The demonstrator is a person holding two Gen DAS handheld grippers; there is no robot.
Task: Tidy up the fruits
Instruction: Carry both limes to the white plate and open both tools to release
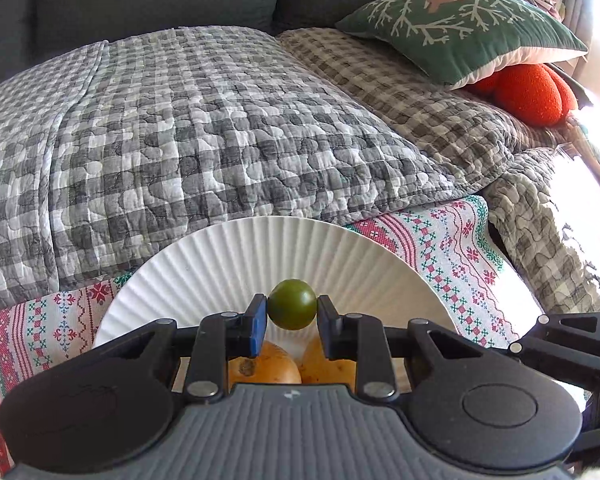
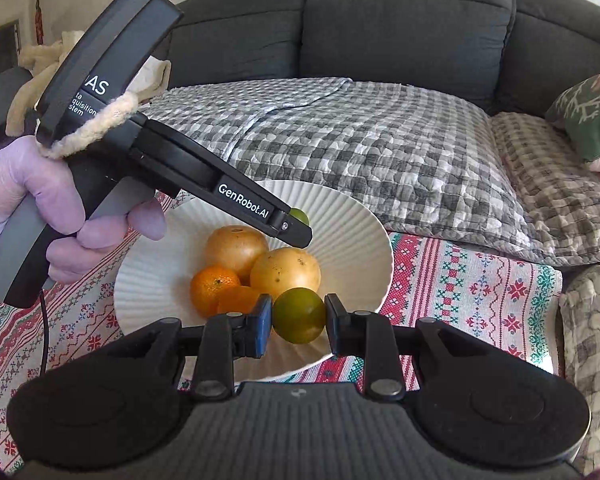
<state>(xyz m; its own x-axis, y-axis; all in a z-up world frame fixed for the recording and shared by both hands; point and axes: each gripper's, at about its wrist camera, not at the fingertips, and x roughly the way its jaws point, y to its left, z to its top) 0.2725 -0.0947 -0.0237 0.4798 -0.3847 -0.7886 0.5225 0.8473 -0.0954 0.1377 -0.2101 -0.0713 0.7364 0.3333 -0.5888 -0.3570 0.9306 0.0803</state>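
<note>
A white ribbed plate (image 1: pixel 228 256) (image 2: pixel 352 220) lies on the patterned cloth. My left gripper (image 1: pixel 292 312) is shut on a small green fruit (image 1: pixel 292 309) and holds it above the plate; the fruit peeks out past the left gripper's tip in the right wrist view (image 2: pixel 301 215). Two yellow-orange fruits (image 1: pixel 265 366) (image 2: pixel 236 249) (image 2: pixel 286 272) and two small oranges (image 2: pixel 214 289) lie in the plate. My right gripper (image 2: pixel 298 316) has its pads on either side of a larger green fruit (image 2: pixel 299 314) at the plate's near side.
The red, white and green embroidered cloth (image 2: pixel 472 300) covers the table. Behind it stands a grey sofa (image 2: pixel 380 28) with checked quilts (image 1: pixel 180 128), a green cushion (image 1: pixel 460 28) and an orange cushion (image 1: pixel 528 94). A gloved hand (image 2: pixel 16 208) holds the left gripper.
</note>
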